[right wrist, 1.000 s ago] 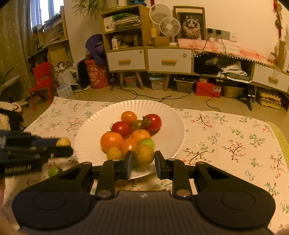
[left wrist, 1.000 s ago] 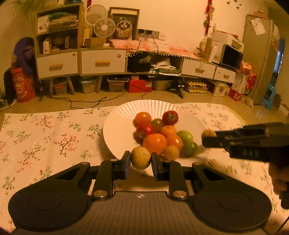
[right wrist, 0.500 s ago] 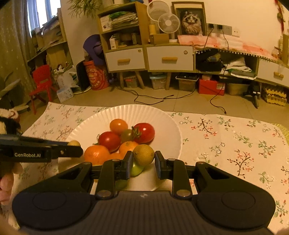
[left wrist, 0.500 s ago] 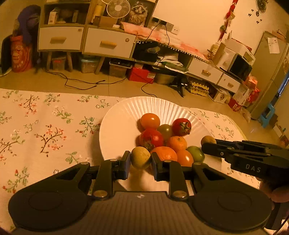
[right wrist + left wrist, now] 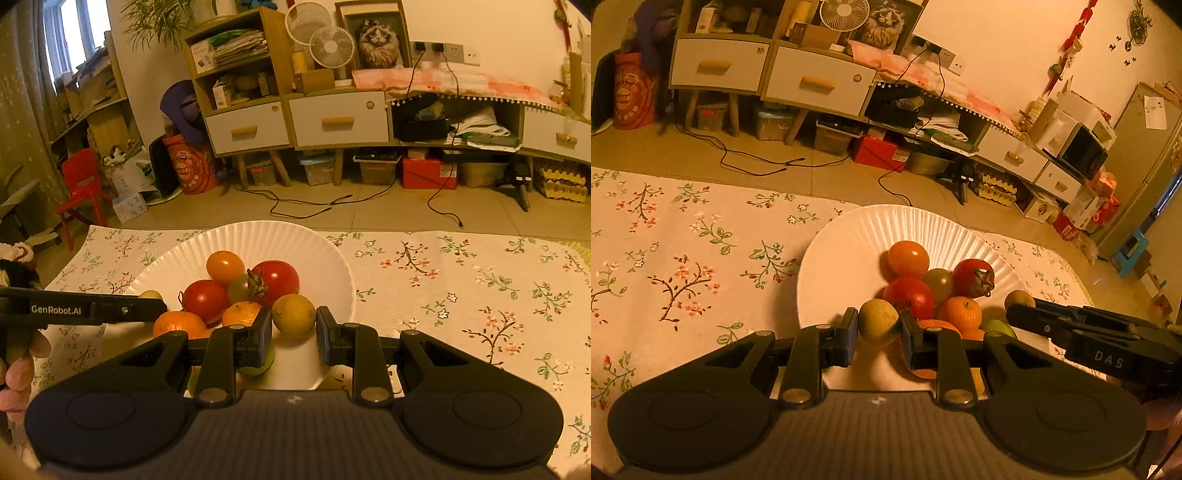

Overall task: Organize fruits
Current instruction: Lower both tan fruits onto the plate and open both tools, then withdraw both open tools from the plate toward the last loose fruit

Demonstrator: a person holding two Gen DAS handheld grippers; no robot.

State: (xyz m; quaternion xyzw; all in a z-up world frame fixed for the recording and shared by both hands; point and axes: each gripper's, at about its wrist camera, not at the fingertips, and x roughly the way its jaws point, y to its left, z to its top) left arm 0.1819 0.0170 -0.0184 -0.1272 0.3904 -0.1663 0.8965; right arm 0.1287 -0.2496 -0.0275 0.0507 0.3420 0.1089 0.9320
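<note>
**Two round fruits are arriving at the plate**

In the left wrist view, the left gripper [image 5: 877,334] is holding a dull yellow-green fruit [image 5: 878,322] tightly between its fingers, over the near rim of the white paper plate [image 5: 842,266] on the flowered desk [image 5: 683,258]. The pile of tomatoes and oranges [image 5: 934,291] is lying just beyond it. The right gripper [image 5: 1019,308] is reaching in from the right with its own small fruit.

In the right wrist view, the right gripper [image 5: 293,332] is pinching a yellowish fruit [image 5: 293,315] above the plate [image 5: 325,266], just right of the pile [image 5: 236,291].

The placing step seems to be in hand. Next, each gripper probably needs to lower its fruit and open gently, so nothing is rolling away.
</note>
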